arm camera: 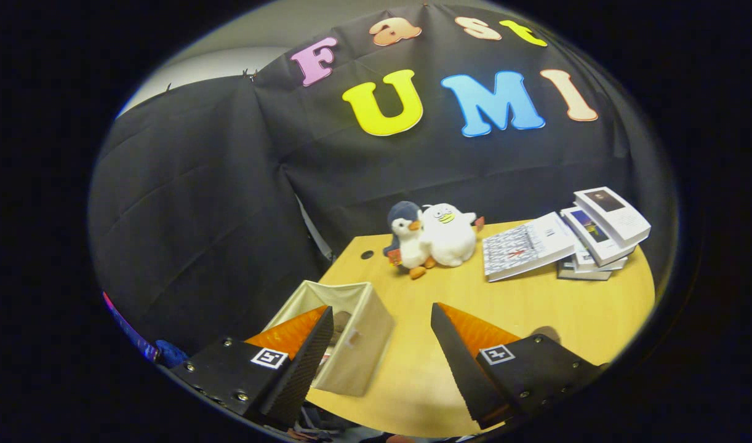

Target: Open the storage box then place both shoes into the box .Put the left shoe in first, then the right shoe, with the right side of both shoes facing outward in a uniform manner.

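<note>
This is a staged recording booth rather than a lived-in room: black cloth [228,184] hangs as the wall behind a light wooden desk [536,314]. Two plush penguins [434,237] sit near the desk's far edge, and stacked books [573,237] lie toward its far right corner, like props.

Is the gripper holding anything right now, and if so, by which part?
Nothing is held. The gripper is open, with only bare table between its fingers; the storage box sits by the left finger.
</note>
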Tool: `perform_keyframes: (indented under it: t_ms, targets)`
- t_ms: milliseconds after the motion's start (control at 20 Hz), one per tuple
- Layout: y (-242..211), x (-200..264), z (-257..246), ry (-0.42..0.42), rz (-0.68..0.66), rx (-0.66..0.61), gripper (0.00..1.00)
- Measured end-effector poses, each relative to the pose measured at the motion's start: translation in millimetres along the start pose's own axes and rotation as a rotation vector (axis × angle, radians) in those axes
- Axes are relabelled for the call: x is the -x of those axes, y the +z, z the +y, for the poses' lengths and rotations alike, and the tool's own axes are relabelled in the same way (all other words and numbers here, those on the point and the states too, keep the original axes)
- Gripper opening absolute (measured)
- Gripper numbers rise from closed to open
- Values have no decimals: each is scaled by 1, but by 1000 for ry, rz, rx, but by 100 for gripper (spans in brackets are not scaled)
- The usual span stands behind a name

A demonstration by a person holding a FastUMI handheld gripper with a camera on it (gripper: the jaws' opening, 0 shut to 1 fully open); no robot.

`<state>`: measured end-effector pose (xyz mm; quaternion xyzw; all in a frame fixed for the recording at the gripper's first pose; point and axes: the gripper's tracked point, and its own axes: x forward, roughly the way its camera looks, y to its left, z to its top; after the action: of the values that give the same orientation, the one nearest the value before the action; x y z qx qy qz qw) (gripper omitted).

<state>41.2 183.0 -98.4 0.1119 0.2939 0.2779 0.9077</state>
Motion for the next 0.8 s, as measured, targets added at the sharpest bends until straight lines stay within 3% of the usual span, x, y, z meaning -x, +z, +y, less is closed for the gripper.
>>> perform_keyframes:
  t_ms: [400, 800]
  targets:
    - [-62, 41, -148, -254, 79, 104, 98]
    - [-162, 29, -220, -337, 296, 62, 98]
